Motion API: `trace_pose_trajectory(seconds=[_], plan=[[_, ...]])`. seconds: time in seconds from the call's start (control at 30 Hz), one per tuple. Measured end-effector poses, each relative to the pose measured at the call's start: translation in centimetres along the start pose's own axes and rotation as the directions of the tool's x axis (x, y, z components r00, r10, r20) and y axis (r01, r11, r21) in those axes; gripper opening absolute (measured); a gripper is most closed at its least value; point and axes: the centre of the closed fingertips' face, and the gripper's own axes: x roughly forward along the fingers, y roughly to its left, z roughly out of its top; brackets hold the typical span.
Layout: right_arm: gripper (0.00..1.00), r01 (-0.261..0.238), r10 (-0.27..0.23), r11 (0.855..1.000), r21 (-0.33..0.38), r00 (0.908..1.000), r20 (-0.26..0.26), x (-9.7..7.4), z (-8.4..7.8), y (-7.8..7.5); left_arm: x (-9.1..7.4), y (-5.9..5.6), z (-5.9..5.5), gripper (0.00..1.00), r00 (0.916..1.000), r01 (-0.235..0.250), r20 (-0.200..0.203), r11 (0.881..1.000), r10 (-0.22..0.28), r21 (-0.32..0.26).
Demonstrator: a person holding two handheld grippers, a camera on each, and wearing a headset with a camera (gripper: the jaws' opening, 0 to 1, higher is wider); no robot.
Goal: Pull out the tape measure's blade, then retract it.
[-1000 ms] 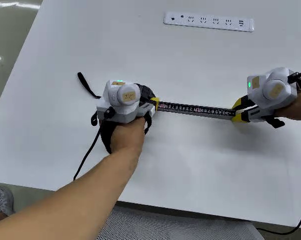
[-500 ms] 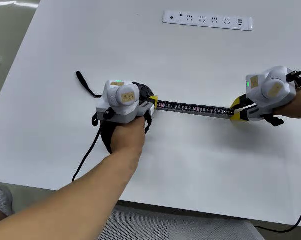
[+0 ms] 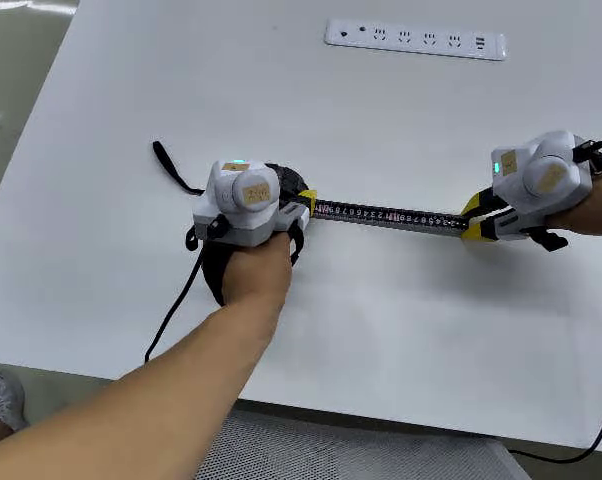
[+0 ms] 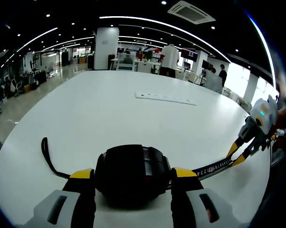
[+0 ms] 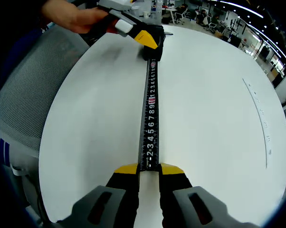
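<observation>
Tension is my worry: the blade (image 3: 386,216), thin and springy (it will likely whip back), spans the middle of the table (image 3: 381,340), its tip pinched by my right gripper (image 5: 149,168). My left gripper (image 4: 132,173) clamps the rigid case (image 4: 132,159) by its sides, nearer the left edge.

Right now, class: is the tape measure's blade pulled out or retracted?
Pulled out: the blade spans from the case to the right tool.

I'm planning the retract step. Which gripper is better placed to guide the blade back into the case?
Right, probably. The right gripper has its jaws shut on the free end of the blade, so it could ride the blade back. The left gripper clamps the case as anchor.
</observation>
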Motion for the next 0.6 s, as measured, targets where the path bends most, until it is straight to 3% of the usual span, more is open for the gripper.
trace_pose_trajectory(seconds=[0.6], plan=[[0.11, -0.003, 0.003, 1.0, 0.019, 1.0, 0.009, 0.22, 0.41, -0.03, -0.04, -0.08, -0.02, 0.58, 0.9998, 0.018, 0.001, 1.0, -0.018, 0.019]])
